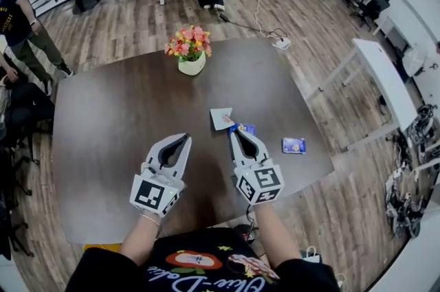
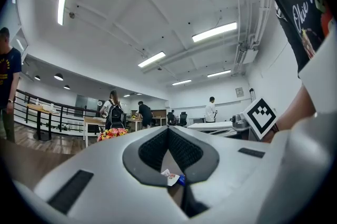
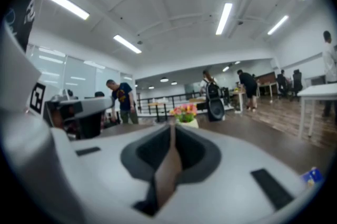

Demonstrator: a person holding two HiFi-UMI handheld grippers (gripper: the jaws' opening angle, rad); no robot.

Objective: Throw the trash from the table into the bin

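- While three pieces of trash lie on the table [image 1: 110, 146], the nearest is the blue wrapper [image 1: 246, 128]. It sits at centre frame, just up and right of the right gripper [image 1: 234, 133], with its long side running across the frame.
- White paper scrap [image 1: 221, 118]: just beside the wrapper's left end, whether touching cannot be told. It lies just beyond the right gripper's tips.
- Blue packet [image 1: 293, 145]: right of centre, apart from the other two and near the table's right edge. The right gripper is the nearer one.
- Right gripper: jaws pressed together, holding nothing. It would likely need to open before any pick.
- Left gripper [image 1: 186, 138]: jaws together and empty. The scrap lies to its upper right.
- Flower pot [image 1: 190, 52]: upper centre, well apart, not in the way.
- Bin: seen in no view.
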